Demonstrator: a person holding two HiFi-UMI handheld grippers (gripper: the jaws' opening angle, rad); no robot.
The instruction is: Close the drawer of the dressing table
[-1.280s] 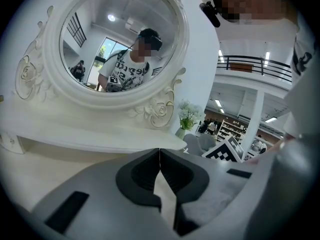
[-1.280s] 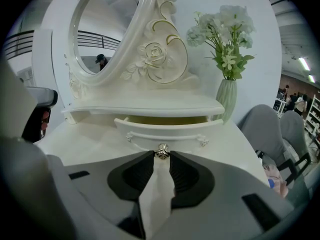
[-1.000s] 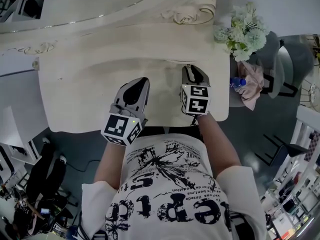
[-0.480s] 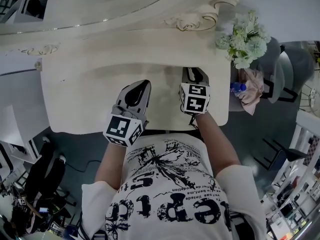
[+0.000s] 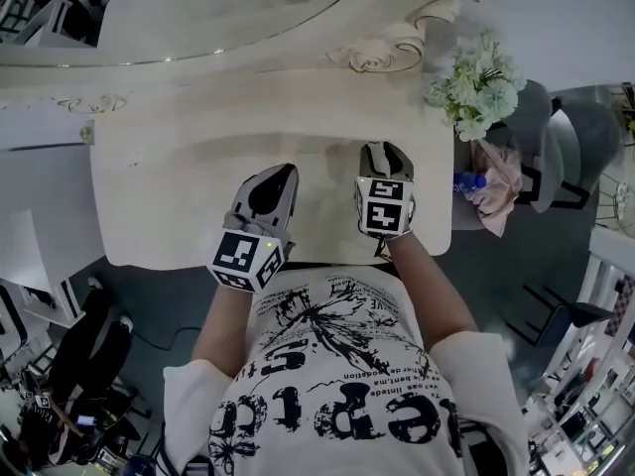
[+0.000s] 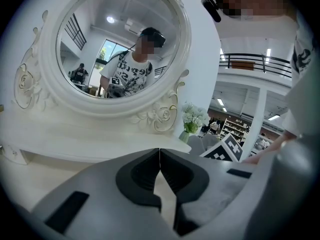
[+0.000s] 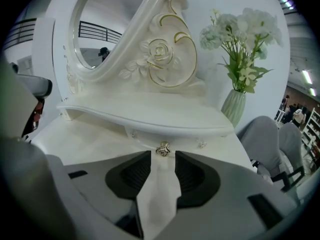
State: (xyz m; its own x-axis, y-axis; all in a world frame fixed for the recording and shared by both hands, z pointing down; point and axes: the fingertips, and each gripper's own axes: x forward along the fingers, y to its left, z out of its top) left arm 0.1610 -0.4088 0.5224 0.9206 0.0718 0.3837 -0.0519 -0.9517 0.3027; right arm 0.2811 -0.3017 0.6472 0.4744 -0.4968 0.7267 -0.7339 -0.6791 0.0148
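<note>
Now at the push-in step, judged late; right gripper (image 7: 162,158) narrow, jaws a little apart, clamping nothing; gold knob (image 7: 162,149) at 12 o'clock just past the tips, touching or just off, cannot tell; drawer (image 7: 142,143) under shelf (image 7: 145,116) at back of table (image 5: 159,196), front looking near flush, fully home or not unclear.

Left gripper (image 6: 159,153) jaws together at the tips, empty, held over the table at 9 o'clock of the right one, pointed at mirror (image 6: 115,44), seemingly no part in the job; flowers (image 5: 476,77) at 2 o'clock in head view, well apart from both grippers.

Next, likely: straight push toward 12 o'clock on knob or drawer front till seated; needs tips kept centred on knob so as not to slip off sideways; light force only, small drawer, probably slides easily; then back off toward 6 o'clock. Risks: skewed push jamming the drawer; tips scraping the painted front.
</note>
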